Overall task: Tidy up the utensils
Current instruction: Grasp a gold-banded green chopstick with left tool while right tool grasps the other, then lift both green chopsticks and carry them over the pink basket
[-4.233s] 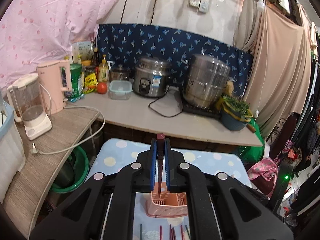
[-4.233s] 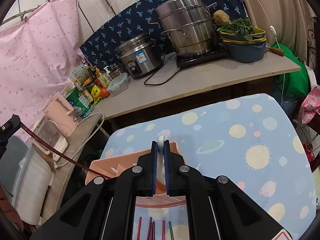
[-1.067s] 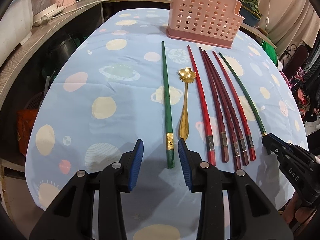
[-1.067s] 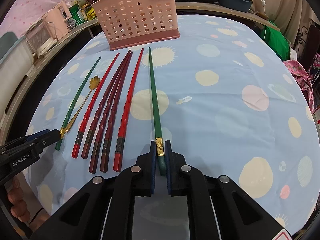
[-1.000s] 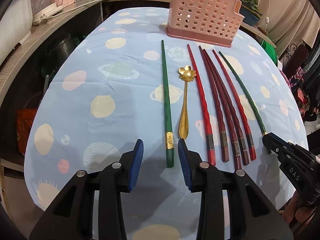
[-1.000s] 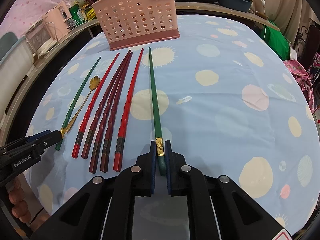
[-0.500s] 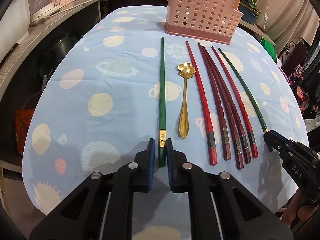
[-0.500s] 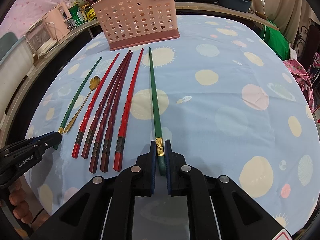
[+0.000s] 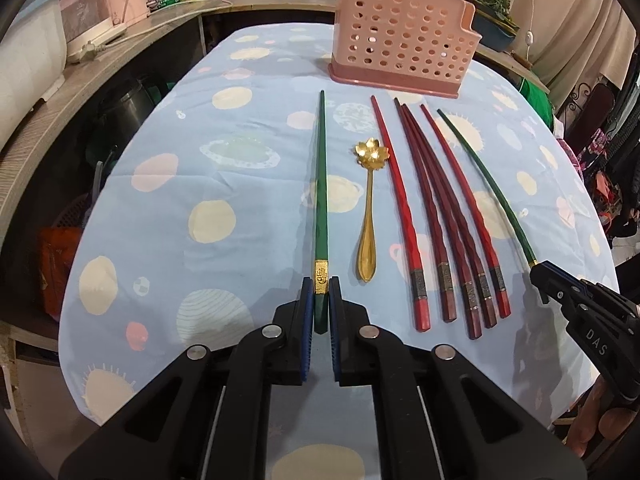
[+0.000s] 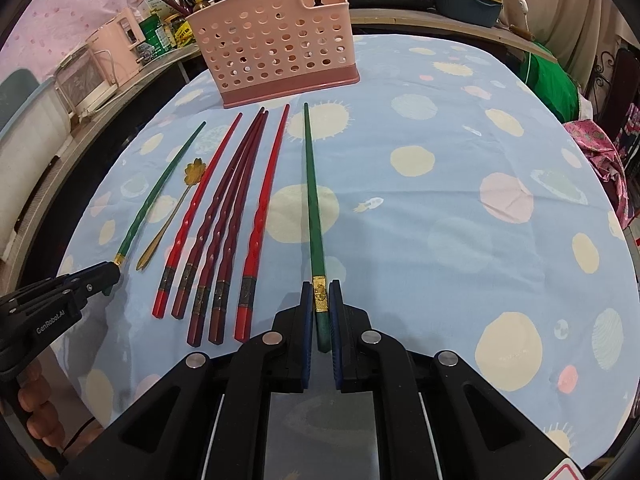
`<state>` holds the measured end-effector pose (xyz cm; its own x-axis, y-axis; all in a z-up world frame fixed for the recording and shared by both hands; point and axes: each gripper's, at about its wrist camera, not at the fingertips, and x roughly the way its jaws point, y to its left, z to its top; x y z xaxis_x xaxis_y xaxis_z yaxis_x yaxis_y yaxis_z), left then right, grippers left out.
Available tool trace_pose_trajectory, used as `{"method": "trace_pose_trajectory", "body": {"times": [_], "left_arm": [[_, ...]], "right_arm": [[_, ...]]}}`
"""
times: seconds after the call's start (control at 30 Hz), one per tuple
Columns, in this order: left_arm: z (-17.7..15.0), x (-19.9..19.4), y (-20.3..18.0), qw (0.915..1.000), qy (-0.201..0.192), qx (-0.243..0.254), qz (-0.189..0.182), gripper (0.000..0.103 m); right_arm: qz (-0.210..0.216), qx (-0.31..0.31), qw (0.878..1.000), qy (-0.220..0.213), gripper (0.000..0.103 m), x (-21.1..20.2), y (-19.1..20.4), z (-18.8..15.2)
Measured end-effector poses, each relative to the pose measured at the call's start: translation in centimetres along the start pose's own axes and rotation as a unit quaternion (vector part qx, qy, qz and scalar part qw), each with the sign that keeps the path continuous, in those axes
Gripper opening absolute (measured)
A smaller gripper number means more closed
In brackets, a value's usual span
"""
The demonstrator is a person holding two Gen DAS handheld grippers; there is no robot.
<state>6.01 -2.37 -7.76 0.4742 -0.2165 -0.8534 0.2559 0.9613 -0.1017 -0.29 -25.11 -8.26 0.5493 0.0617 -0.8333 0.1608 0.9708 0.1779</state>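
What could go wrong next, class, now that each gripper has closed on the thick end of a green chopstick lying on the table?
1. Each gripper, left and right, pinches only the very end, so the long green chopstick or its twin may droop or swivel when lifted.
2. The right one lies close to the red chopsticks; a swing could knock them.
3. The pink basket looks light; a badly aimed tip might push it.

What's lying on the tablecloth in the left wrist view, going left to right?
Green chopstick in the left gripper → gold flower spoon → five red chopsticks → second green chopstick, its end at the right gripper.
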Motion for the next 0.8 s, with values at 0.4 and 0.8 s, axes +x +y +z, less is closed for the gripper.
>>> {"method": "trace_pose_trajectory", "body": {"times": [0.4,0.8], "left_arm": [[3.2,-4.7,1.1,0.998,-0.058,-0.023,-0.012,0.007],[9.1,-9.5,2.2,0.9898,-0.133,-0.045,-0.021,0.007]], "right_arm": [[0.017,0.009,0.998,-0.063,0.007,-4.8,0.0,2.9],[0.034,0.019,0.989,-0.142,0.007,-9.6,-0.6,8.5]]}}
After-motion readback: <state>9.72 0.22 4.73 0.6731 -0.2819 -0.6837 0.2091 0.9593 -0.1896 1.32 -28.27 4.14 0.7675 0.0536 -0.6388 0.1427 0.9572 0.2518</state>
